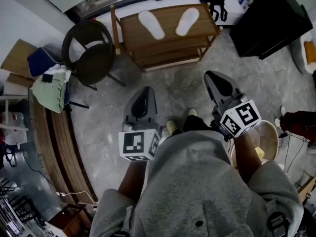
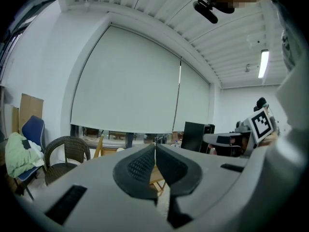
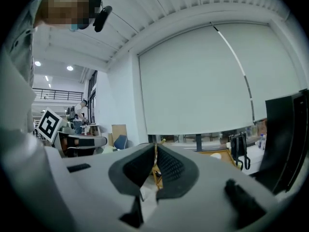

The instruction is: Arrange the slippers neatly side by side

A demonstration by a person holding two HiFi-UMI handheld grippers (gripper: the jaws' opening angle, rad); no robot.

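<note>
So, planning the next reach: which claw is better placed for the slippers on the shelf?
Right, probably: the right claw sits nearer the wooden shelf than the left claw, angled toward the right slipper. Both shut, empty.

Wicker chair (image 1: 91, 53); black cabinet (image 1: 270, 19); perhaps cloth (image 1: 49, 90)

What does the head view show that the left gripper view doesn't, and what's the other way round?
Only the head view clearly shows the two white slippers, splayed apart on the wooden rack, and the grey floor. Only the left gripper view shows the big window blind and the ceiling light. Both show the wicker chair, the black cabinet, the left gripper with jaws together on nothing, and the right gripper.
</note>
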